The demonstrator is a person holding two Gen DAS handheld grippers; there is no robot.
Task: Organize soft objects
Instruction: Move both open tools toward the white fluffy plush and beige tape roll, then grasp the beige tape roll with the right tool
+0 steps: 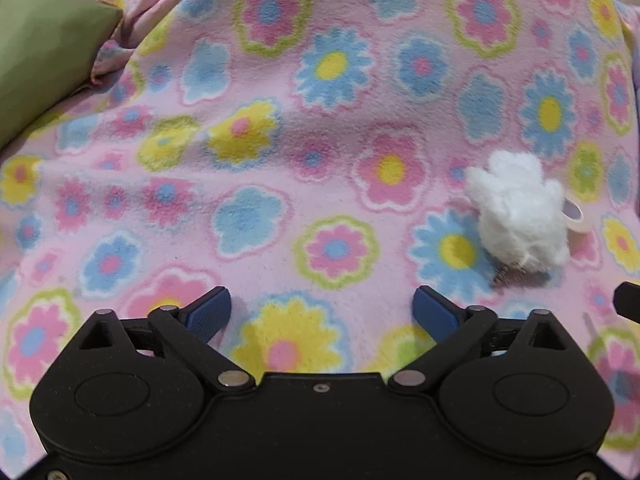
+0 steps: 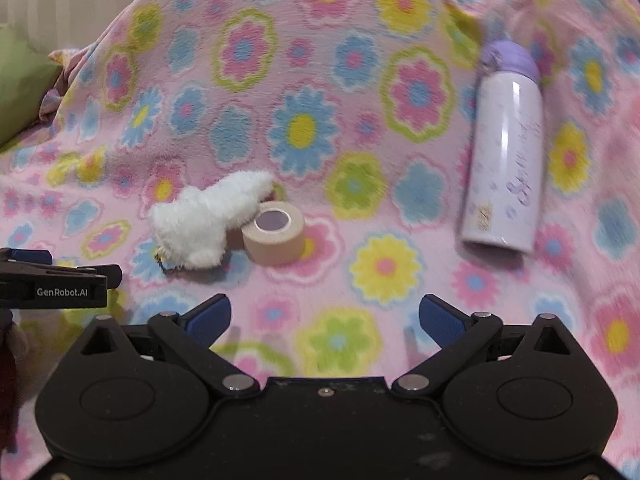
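Spread across the whole scene is a pink fleece blanket [image 2: 360, 128] printed with blue, yellow and green flowers; it rises toward the back, so it seems draped over something padded rather than a flat surface, though what lies beneath is hidden. A green cushion [image 1: 40, 52] sits at its far left edge.

On the blanket lies a white fluffy toy [image 2: 204, 224], the softest thing in view and likely the piece to be sorted. It leans against a beige roll of tape [image 2: 274, 232], touching it, with a small metal clasp showing at its lower end. Well apart to the right lies a lilac bottle [image 2: 506, 152] with a purple cap.

Both tools are empty. The left gripper [image 1: 322, 312] has its jaws spread wide over bare fleece, the toy ahead and to its right. The right gripper [image 2: 324, 316] also has its jaws apart, pointing between tape and bottle. Wide jaws suit a bulky, yielding toy, and I judge both are set for a pickup not yet begun.
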